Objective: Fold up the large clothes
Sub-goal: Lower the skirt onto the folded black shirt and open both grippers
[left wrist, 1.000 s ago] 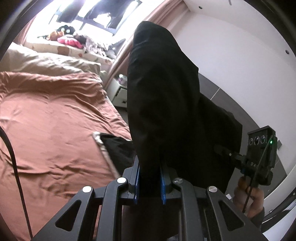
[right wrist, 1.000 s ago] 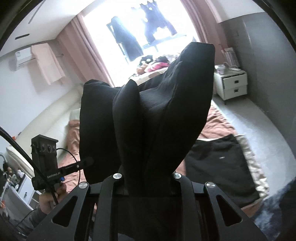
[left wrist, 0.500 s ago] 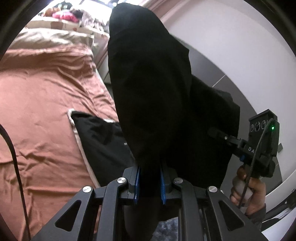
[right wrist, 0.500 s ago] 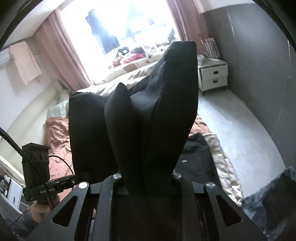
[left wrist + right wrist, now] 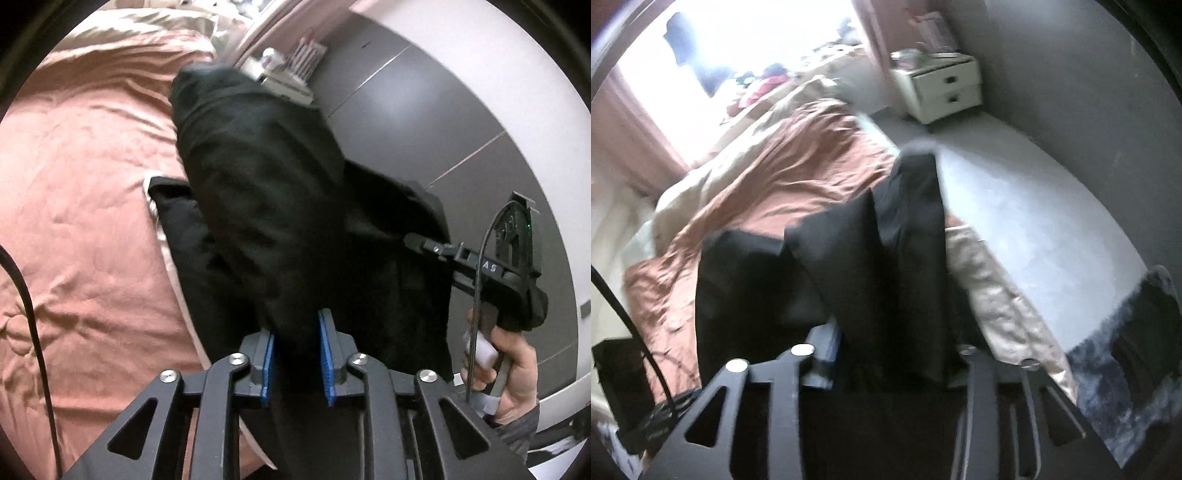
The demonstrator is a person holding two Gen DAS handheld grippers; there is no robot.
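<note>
The left gripper (image 5: 295, 354) is pinching a bunched edge of the large black fabric garment (image 5: 266, 206) between its blue-padded fingers (image 5: 325, 354), which are closed hard onto the cloth. The right gripper (image 5: 886, 354) is likewise gripping a thick gathered fold of the same garment, its fingers drawn in on the cloth, though the view there is blurred. Between them the garment is hanging in the air above the near right edge of the bed (image 5: 85, 206), which is covered with a rumpled rust-coloured sheet. Its lower part is already lying on that sheet, close to the cream blanket border (image 5: 993, 295) along the bed's right edge.

By my judgement the step in hand is carrying the lifted edge over the lower part to make a fold, and it is not yet finished. The next move is calling for both grippers to be lowering together, keeping the held edge level and taut, laying it squarely over the part on the bed before letting go. Uneven lowering would likely be leaving a skewed crease.
</note>
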